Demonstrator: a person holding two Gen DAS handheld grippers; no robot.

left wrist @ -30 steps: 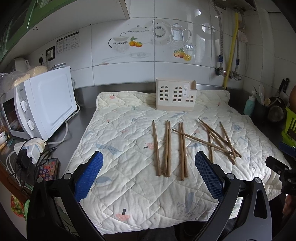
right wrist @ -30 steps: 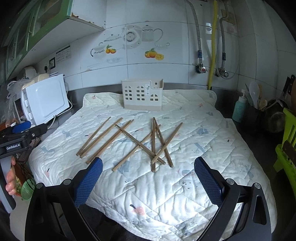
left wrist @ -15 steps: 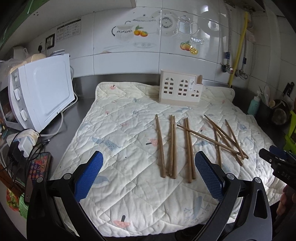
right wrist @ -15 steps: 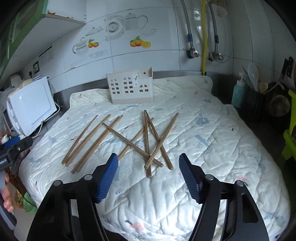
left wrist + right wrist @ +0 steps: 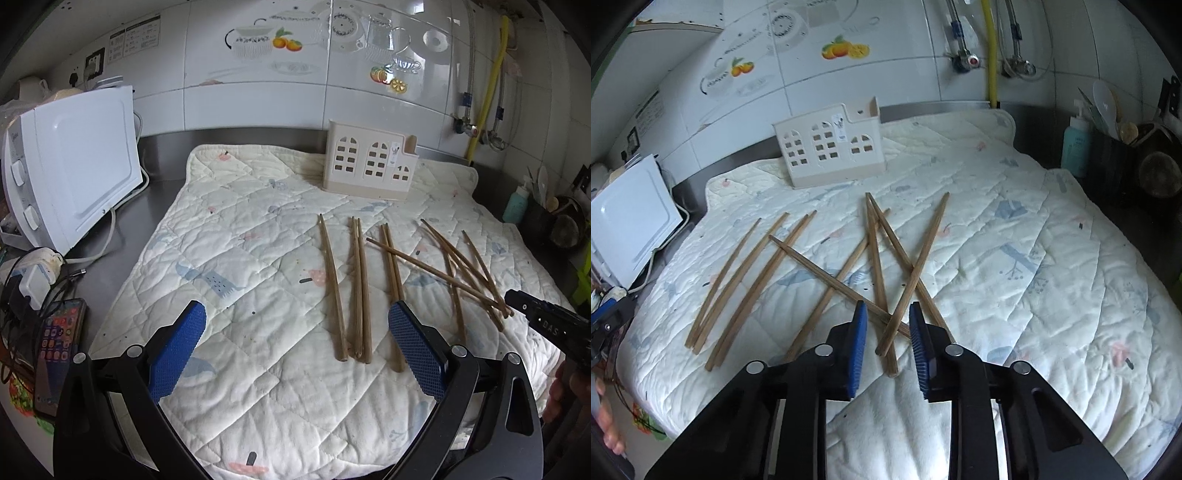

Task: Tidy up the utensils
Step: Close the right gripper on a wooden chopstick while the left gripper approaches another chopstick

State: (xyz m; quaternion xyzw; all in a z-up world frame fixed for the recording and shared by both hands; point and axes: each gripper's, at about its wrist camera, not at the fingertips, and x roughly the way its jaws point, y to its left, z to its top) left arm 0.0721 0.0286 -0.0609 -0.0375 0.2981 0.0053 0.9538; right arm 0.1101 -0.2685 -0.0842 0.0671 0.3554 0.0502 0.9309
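Several brown wooden chopsticks (image 5: 360, 284) lie on a quilted cream mat (image 5: 236, 258); some lie side by side, others crossed in a pile (image 5: 882, 266). A cream house-shaped utensil holder (image 5: 369, 166) stands at the mat's far edge, also in the right wrist view (image 5: 831, 147). My left gripper (image 5: 295, 347) is wide open and empty above the mat's near part. My right gripper (image 5: 886, 332) has its jaws narrowed to a small gap around the near ends of the crossed chopsticks, not clamped. The right gripper's body shows at the right edge of the left wrist view (image 5: 543, 325).
A white microwave (image 5: 70, 166) stands left of the mat, with a phone (image 5: 59, 350), chargers and cables in front of it. A teal soap bottle (image 5: 1076, 144) and a dark utensil pot (image 5: 1115, 166) stand at the right. Pipes run down the tiled wall.
My right gripper has moved forward and down to the crossed chopsticks and its jaws have closed from wide to a narrow gap. My left gripper has shifted slightly and stays open.
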